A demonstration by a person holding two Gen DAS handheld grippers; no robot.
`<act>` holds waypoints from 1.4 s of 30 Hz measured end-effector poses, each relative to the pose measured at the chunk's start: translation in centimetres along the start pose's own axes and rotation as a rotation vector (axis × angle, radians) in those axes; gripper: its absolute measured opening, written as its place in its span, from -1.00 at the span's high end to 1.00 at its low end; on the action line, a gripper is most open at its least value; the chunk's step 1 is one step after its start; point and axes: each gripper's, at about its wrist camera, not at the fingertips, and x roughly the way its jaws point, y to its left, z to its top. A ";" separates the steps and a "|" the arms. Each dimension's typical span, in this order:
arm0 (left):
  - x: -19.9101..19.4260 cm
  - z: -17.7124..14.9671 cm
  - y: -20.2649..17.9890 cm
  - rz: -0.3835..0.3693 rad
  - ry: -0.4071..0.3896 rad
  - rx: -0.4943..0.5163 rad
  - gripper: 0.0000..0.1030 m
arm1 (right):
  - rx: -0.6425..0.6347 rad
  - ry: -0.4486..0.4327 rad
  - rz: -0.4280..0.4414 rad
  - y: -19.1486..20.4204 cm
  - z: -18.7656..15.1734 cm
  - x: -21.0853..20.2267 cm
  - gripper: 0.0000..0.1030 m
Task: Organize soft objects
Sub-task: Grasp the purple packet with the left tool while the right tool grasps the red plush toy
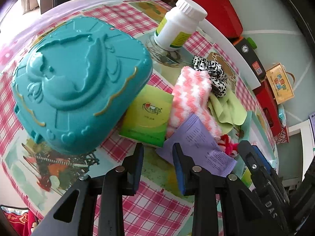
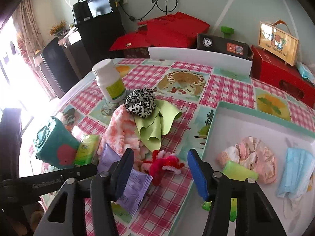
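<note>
Through the left wrist view, your left claw (image 1: 158,147) is spread and holds nothing, poised over the bench (image 1: 153,212) just short of the green packet (image 1: 147,116) and purple leaflet (image 1: 198,147). The pink striped towel (image 1: 191,96) lies beyond, touching the leopard scrunchie (image 1: 212,72).

Through the right wrist view, your right claw (image 2: 160,155) is released too, its fingers framing the red fuzzy piece (image 2: 165,163). The white tray (image 2: 256,125) at right contains a pink cloth (image 2: 254,155) and blue mask (image 2: 295,173).
</note>
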 end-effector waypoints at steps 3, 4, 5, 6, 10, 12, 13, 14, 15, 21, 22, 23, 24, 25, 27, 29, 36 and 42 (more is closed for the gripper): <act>0.0 0.0 -0.1 0.000 -0.002 0.006 0.40 | 0.004 0.028 -0.013 -0.2 0.0 1.0 -0.14; 0.0 0.0 -0.2 0.000 -0.002 0.007 0.40 | 0.007 0.033 -0.008 -0.3 0.1 1.3 -0.13; 0.0 0.0 -0.2 0.001 -0.002 0.007 0.40 | 0.012 0.039 -0.005 -0.3 0.1 1.5 -0.13; -0.1 -0.1 -0.2 0.002 -0.002 0.008 0.40 | 0.016 0.049 -0.005 -0.4 0.1 1.9 -0.13; 0.0 -0.1 -0.2 0.003 -0.002 0.008 0.40 | -0.006 0.072 -0.016 0.1 -0.1 2.7 -0.12; 0.0 0.0 -0.3 0.003 -0.001 0.008 0.40 | -0.021 0.079 -0.029 0.5 -0.1 2.9 -0.11; 0.0 -0.1 -0.2 0.002 0.000 0.007 0.38 | -0.028 0.082 -0.033 0.6 -0.2 2.9 -0.11; 0.0 -0.1 -0.3 0.000 0.004 0.008 0.37 | -0.035 0.086 -0.035 0.7 -0.3 3.0 -0.09; 0.0 -0.1 -0.2 0.000 0.006 0.007 0.34 | -0.039 0.099 -0.031 0.9 -0.4 3.2 -0.03; 0.0 0.0 -0.1 -0.020 0.021 -0.012 0.11 | -0.062 0.129 -0.046 1.3 -0.9 3.5 0.00; -0.1 0.1 -0.1 -0.022 0.023 -0.010 0.10 | -0.062 0.134 -0.045 1.3 -0.9 3.6 0.01; -0.1 0.1 -0.2 -0.027 0.024 -0.005 0.10 | -0.062 0.137 -0.047 1.4 -0.9 3.6 0.04; -0.1 0.1 -0.3 -0.031 0.025 -0.002 0.06 | -0.064 0.145 -0.049 1.4 -1.0 3.6 0.05; -0.1 0.1 -0.4 -0.041 0.026 0.000 -0.04 | -0.066 0.146 -0.049 1.4 -1.1 3.4 0.09; -0.2 0.0 -0.7 -0.057 0.028 0.006 -0.10 | -0.069 0.152 -0.049 1.4 -1.3 3.4 0.12; -0.2 -0.1 -1.1 -0.060 0.031 0.020 -0.10 | -0.061 0.149 -0.044 1.3 -1.4 3.3 0.14; -0.2 -0.3 -1.9 -0.067 0.034 0.052 -0.10 | -0.030 0.143 -0.025 0.6 -1.5 2.9 0.32; -0.3 -0.5 -2.5 -0.070 0.035 0.073 -0.10 | -0.012 0.128 -0.013 0.2 -1.5 2.2 0.35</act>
